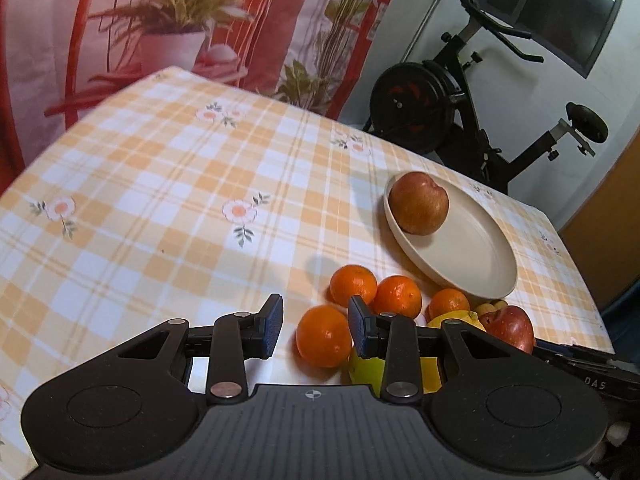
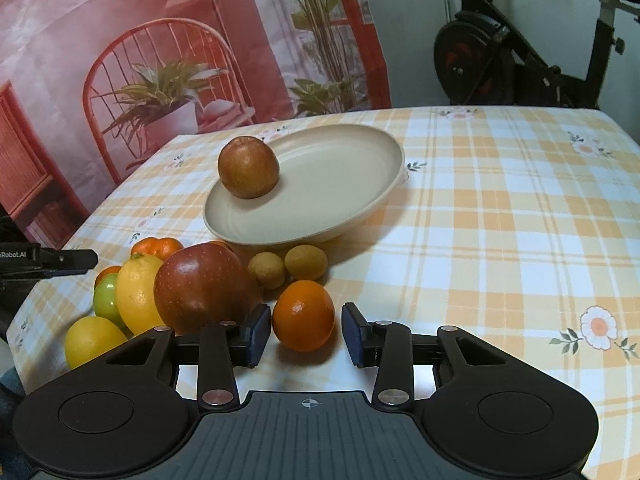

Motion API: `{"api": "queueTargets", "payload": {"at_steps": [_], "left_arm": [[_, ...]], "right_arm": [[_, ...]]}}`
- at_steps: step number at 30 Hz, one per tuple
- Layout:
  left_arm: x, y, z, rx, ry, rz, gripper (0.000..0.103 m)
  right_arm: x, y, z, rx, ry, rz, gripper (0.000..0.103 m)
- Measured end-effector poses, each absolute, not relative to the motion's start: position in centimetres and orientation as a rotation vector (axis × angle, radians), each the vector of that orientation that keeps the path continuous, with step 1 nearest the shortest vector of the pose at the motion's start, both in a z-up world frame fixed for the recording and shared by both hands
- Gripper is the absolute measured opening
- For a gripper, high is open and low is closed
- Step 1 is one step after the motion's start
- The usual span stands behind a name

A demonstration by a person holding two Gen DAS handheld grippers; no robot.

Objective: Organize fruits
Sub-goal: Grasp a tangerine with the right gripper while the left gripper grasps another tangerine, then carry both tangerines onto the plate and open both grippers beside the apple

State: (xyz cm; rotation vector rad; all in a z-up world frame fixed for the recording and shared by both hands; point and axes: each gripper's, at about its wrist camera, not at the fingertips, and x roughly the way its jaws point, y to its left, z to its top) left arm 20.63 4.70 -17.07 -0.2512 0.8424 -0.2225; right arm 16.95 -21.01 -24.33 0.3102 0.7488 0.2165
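Observation:
A beige plate (image 1: 472,256) (image 2: 344,184) holds one reddish-brown apple (image 1: 419,203) (image 2: 248,167). In front of it lies a cluster of fruit: several oranges (image 1: 353,285), lemons (image 2: 138,292), a green fruit (image 2: 106,300), a red apple (image 1: 510,326) (image 2: 206,290) and two small brown fruits (image 2: 306,262). My left gripper (image 1: 316,330) is open, with an orange (image 1: 324,336) between its fingers, untouched. My right gripper (image 2: 303,332) is open around another orange (image 2: 303,315), its pads apart from it.
The table has an orange-checked cloth (image 1: 160,200) (image 2: 500,220). A printed backdrop (image 2: 160,60) hangs behind it. An exercise bike (image 1: 460,100) (image 2: 520,56) stands beyond the far edge. The left gripper's body shows at the left edge of the right wrist view (image 2: 44,260).

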Motion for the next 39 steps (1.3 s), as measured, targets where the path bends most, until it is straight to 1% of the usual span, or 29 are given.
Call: {"api": "queueTargets", "payload": {"at_steps": [6, 15, 32, 39], "left_arm": [[21.5, 5.1, -17.8, -0.316, 0.886, -0.240, 0.038], [22.6, 4.9, -18.8, -0.389, 0.933, -0.250, 0.038], [23.6, 4.9, -19.9, -0.398, 0.972, -0.234, 0.039], [23.4, 4.9, -19.9, -0.385, 0.963, -0.236, 0.037]], "right_arm": [[17.6, -20.6, -24.5, 0.302, 0.778, 0.220, 0.033], [17.7, -20.5, -24.4, 0.293, 0.785, 0.221, 0.032], [17.9, -20.4, -24.5, 0.291, 0.788, 0.223, 0.032], [17.9, -20.4, -24.5, 0.293, 0.786, 0.223, 0.032]]}}
